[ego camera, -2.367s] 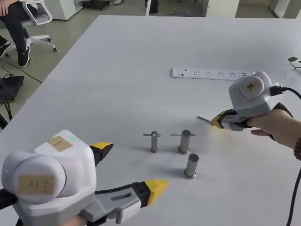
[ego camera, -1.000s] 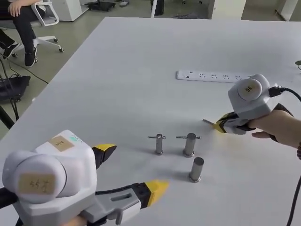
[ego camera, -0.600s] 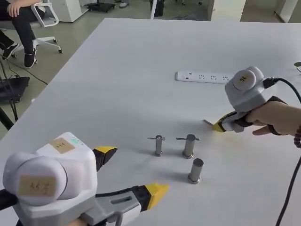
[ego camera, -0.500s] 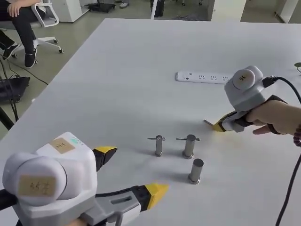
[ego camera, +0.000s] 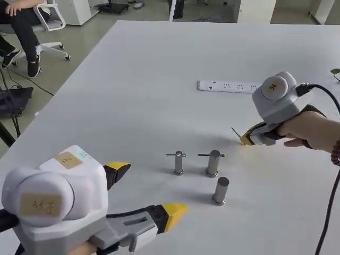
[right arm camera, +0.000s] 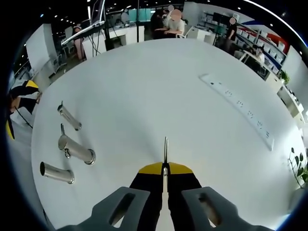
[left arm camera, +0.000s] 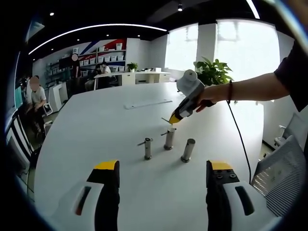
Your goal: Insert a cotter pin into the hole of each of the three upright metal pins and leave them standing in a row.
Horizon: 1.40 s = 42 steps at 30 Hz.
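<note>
Three metal pins stand upright on the white table point(ego camera: 133, 95). The left pin point(ego camera: 179, 162) and the middle pin point(ego camera: 212, 162) each carry a cotter pin through the top. The third pin point(ego camera: 220, 190) stands just in front of the middle one, out of line, with a bare top. My right gripper point(ego camera: 247, 139) is to the right of and behind the pins, shut on a thin cotter pin point(right arm camera: 165, 149) that sticks out past its tips, clear of the pins point(right arm camera: 77, 149). My left gripper point(ego camera: 146, 190) hovers open at the near left, its jaws wide apart point(left arm camera: 162, 166).
A white power strip point(ego camera: 228, 86) lies on the table behind the right gripper. A cable point(ego camera: 326, 212) trails from the right gripper along the right side. A person sits on an office chair point(ego camera: 45, 16) off the table's far left corner.
My right gripper has risen slightly with the cotter pin, whose free end now points more upward. The left gripper and the three pins have kept their places.
</note>
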Available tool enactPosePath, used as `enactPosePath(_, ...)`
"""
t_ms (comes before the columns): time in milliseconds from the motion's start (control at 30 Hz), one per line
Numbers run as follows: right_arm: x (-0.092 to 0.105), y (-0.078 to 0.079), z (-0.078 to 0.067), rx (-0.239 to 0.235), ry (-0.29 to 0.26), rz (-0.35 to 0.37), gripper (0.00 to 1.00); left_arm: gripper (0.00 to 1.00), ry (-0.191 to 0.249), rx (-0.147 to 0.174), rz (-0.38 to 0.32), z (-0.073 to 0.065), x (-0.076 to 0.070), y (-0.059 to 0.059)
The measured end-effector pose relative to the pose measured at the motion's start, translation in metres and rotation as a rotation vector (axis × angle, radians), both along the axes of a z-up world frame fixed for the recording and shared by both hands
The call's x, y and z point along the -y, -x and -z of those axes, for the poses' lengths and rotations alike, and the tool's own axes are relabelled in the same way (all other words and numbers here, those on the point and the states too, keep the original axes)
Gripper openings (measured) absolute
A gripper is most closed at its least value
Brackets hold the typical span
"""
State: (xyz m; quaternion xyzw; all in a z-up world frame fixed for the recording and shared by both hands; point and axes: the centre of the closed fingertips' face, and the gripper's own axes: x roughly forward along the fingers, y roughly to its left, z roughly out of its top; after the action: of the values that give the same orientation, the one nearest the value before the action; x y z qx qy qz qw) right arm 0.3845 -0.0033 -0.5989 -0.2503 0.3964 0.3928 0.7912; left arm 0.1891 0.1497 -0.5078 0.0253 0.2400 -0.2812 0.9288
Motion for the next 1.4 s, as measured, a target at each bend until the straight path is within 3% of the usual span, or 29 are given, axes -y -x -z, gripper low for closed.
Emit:
enactPosePath(267, -0.002, 0.015, -0.014, 0.039, -0.015, -0.041, 0.00, 0.70, 0.020, 0.013, 0.006, -0.006, 0.003, -0.003)
enactPosePath(600, -0.008, 0.042, -0.038, 0.097, -0.010, -0.149, 0.00, 0.62, 0.031, 0.009, 0.036, -0.010, 0.015, -0.007)
enactPosePath(1000, -0.032, 0.077, -0.063, 0.115, -0.057, -0.257, 0.00, 0.51, 0.108, -0.007, 0.074, -0.016, 0.027, -0.017)
enactPosePath(1400, -0.047, 0.100, -0.072, 0.132, -0.073, -0.368, 0.00, 0.36, 0.152, -0.079, 0.090, -0.010, 0.035, -0.023)
